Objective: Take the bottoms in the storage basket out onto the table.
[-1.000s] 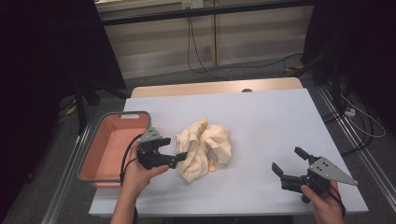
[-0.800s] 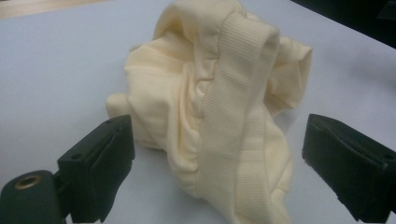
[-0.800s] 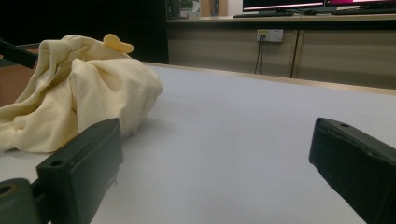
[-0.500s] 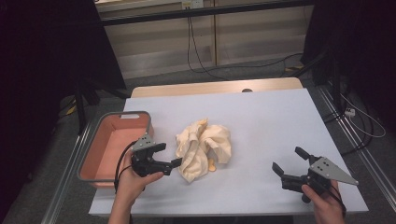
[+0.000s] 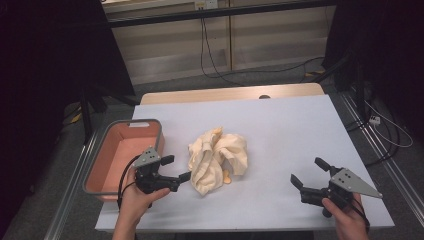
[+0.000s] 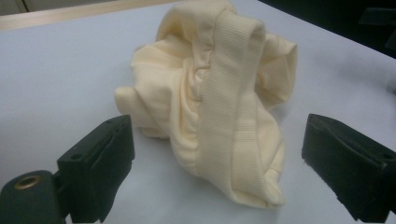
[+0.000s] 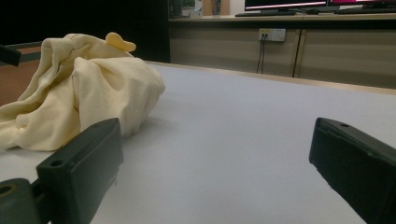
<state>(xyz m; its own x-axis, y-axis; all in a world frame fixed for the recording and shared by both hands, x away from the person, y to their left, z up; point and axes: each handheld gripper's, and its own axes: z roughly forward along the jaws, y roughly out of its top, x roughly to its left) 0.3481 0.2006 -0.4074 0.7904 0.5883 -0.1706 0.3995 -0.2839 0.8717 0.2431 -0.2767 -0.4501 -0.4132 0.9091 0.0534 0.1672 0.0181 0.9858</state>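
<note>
A crumpled cream-yellow cotton garment (image 5: 218,160) lies mid-frame on the pale grey table (image 5: 280,130). The left claw (image 5: 176,169) sits just left of it, jaws apart (nothing between them). At lower right, the right claw (image 5: 309,176) is likewise spread and empty.

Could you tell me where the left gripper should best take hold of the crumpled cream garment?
Probably the ribbed hem band, from the garment's left, tray-side edge. It forms a raised fold running down the heap towards the left gripper, whose open jaws already flank it, so a short level push should bring it between them.
</note>
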